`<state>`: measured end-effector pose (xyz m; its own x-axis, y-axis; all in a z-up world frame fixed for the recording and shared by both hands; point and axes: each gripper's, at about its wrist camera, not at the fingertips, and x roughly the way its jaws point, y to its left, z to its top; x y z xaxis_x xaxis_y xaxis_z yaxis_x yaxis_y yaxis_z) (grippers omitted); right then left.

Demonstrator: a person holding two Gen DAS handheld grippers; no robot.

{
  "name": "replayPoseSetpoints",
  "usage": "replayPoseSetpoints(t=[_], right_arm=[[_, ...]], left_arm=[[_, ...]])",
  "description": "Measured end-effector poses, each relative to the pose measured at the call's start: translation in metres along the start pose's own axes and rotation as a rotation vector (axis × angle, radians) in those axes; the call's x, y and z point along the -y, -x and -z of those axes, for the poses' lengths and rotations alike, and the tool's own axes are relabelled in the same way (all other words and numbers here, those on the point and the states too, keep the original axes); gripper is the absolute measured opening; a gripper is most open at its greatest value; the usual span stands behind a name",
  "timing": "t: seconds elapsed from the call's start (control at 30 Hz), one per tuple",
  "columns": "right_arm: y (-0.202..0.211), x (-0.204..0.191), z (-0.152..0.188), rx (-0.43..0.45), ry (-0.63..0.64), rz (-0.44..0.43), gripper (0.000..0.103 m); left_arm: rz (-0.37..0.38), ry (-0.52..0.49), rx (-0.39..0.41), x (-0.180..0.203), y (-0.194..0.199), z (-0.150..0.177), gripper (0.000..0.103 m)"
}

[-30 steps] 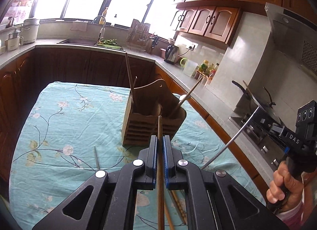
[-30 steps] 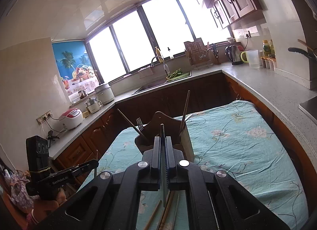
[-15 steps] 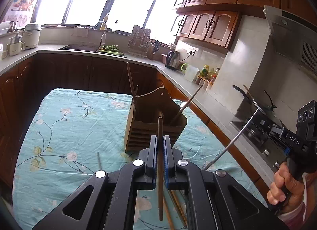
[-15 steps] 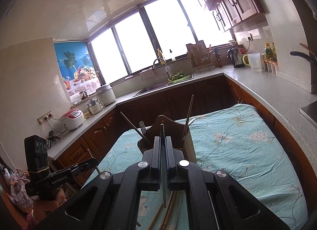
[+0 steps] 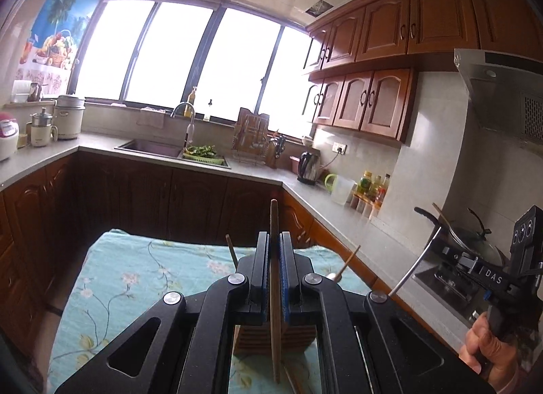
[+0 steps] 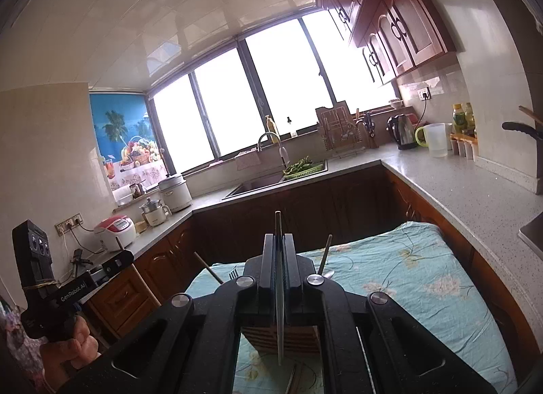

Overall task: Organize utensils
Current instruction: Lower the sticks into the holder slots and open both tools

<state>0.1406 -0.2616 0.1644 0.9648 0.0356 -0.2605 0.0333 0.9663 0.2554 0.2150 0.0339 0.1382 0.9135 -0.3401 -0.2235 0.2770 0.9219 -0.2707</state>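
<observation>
Both grippers have risen above my slatted wooden holder (image 5: 271, 339). Left gripper (image 5: 274, 251) clamps a round wooden chopstick (image 5: 274, 224); right gripper (image 6: 279, 251) pinches a thin metal utensil (image 6: 278, 224). Housings read "DAS" and "GenRobot.AI".

Matt wooden chopstick (image 5: 274, 278), brushed-metal utensil (image 6: 279, 295), slatted wood holder (image 5: 271, 339), floral cloth (image 5: 135, 271)
</observation>
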Motion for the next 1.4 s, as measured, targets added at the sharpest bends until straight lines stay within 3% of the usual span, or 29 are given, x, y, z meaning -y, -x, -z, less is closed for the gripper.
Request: replayPoseSetpoints(t=[0.3, 0.57, 0.7, 0.93, 1.27, 1.33, 1.4], right_arm=[[-0.047, 0.008, -0.019, 0.07, 0.009, 0.049, 0.003], [-0.078, 0.014, 0.026, 0.022, 0.035, 0.083, 0.003], [-0.089, 0.022, 0.047, -0.032, 0.016, 0.09, 0.003], [-0.102, 0.034, 0.064, -0.114, -0.013, 0.102, 0.0], [-0.103, 0.041, 0.06, -0.132, -0.036, 0.101, 0.0], [-0.101, 0.04, 0.059, -0.133, -0.04, 0.091, 0.001], [-0.099, 0.04, 0.058, -0.133, -0.049, 0.08, 0.007]], left_arm=[[-0.091, 0.069, 0.129, -0.011, -0.053, -0.003, 0.003], [-0.115, 0.107, 0.084, -0.012, -0.092, 0.059, 0.003], [-0.109, 0.115, 0.027, -0.019, -0.105, 0.073, 0.003], [-0.086, 0.101, -0.035, -0.032, -0.112, 0.064, 0.004], [-0.077, 0.105, -0.078, -0.046, -0.118, 0.041, 0.005], [-0.076, 0.11, -0.091, -0.047, -0.117, 0.04, 0.012], [-0.086, 0.118, -0.09, -0.049, -0.111, 0.037, 0.036]])
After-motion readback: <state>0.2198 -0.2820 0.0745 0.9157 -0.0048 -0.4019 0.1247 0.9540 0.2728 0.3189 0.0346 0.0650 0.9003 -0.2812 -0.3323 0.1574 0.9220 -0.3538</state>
